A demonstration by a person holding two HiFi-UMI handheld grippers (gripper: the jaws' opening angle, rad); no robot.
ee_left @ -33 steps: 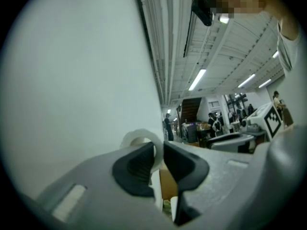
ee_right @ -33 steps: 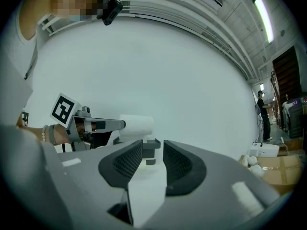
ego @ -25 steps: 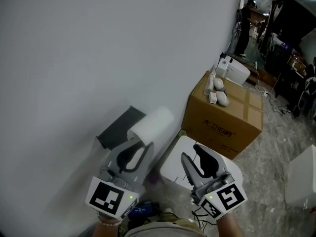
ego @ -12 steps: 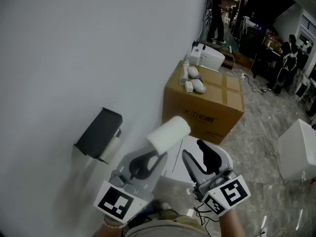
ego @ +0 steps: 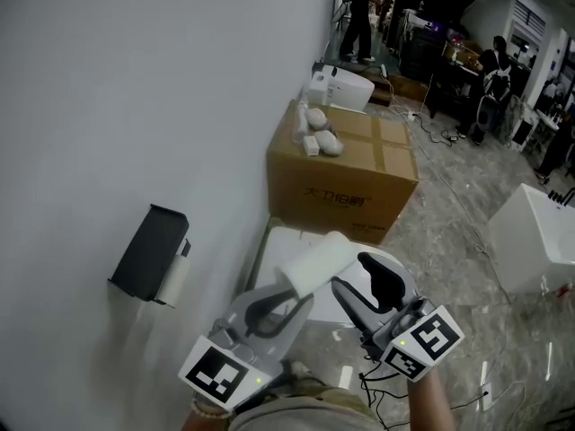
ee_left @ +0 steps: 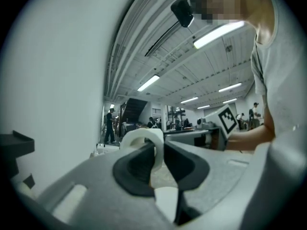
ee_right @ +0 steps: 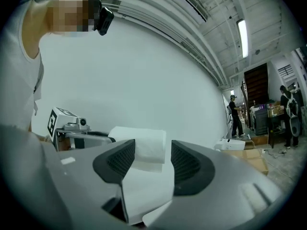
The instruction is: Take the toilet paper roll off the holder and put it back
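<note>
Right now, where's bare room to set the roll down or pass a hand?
Free: the right half of the cardboard box top; the marble floor between that box and the white unit; the wall gap between holder and box. Crowded: the box's wall-side top, with small white items.

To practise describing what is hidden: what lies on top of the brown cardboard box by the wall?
A few small white objects lie clustered at the far left of the cardboard box, too small to identify. The box is closed, so its contents are hidden.
</note>
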